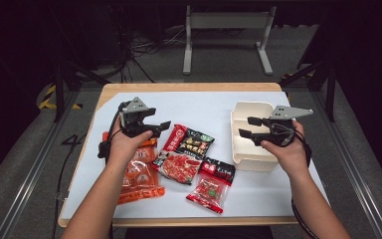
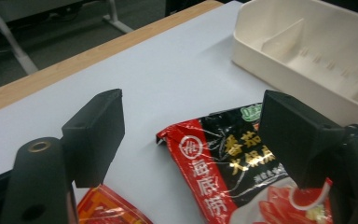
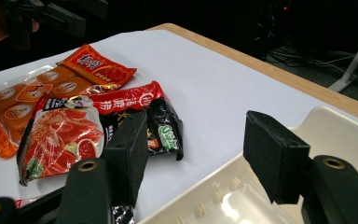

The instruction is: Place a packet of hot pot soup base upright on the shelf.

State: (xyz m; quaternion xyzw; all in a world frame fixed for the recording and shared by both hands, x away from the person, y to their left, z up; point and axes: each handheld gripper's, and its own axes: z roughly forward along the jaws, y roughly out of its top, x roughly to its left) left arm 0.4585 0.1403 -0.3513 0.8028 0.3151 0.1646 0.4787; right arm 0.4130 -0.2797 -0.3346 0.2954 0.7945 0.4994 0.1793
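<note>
White mat (image 1: 258, 191) bare beyond packets (image 1: 184, 149)

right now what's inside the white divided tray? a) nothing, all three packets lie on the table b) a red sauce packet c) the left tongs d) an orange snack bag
a: the white divided tray has bare compartments, while the orange packet, the red and black hotpot base packet and the small red packet all lie on the table to its left.

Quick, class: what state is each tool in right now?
Left tool: open, holding nothing.
Right tool: open, holding nothing.
</note>
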